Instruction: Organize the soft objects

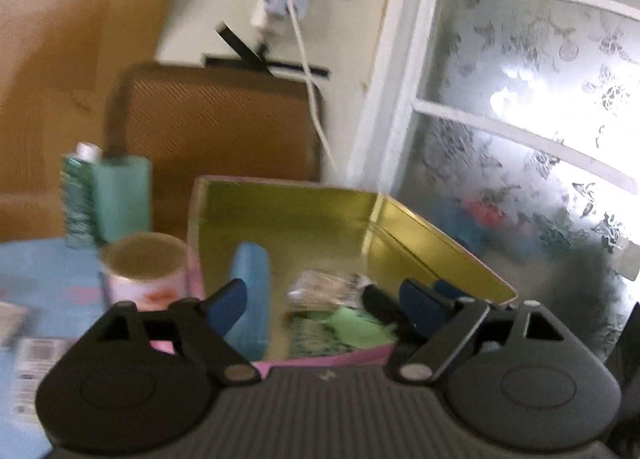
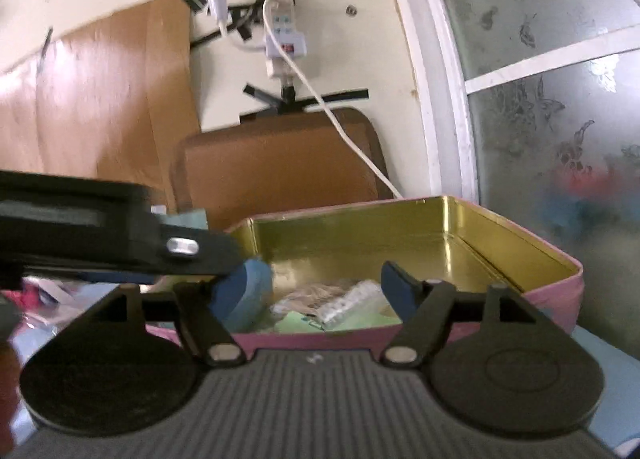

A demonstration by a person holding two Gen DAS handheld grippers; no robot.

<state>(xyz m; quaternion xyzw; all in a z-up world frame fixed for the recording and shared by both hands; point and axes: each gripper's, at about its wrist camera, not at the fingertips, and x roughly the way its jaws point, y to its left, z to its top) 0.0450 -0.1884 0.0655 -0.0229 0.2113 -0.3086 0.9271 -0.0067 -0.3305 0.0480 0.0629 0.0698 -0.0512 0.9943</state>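
A blue table (image 1: 48, 271) is seen carrying an open pink tin (image 1: 320, 359) with a gold-coloured inside, set toward the table's far edge near a frosted window (image 1: 520, 119). The task is judged to be partly done: several soft things are already laid in the tin, while more clutter, too blurred to be named, is left on the table at the left edge. Inside the tin, a blue sponge (image 1: 252, 299) is stood on end against the left wall, a clear crinkled packet (image 1: 324, 291) is laid near the middle, and a pale green sheet (image 1: 360, 329) is lain by the near wall. Beside the tin's left wall, a paper cup (image 1: 144, 271) is stood, with a teal carton (image 1: 122, 199) behind it. The left gripper (image 1: 320, 303) is held over the tin's near wall with its jaws spread wide and nothing between them. The right gripper (image 2: 316, 291) is likewise held spread and empty at the near wall. In the right wrist view, the left gripper is seen reaching in from the left beside the sponge; whether it is touched cannot be told.
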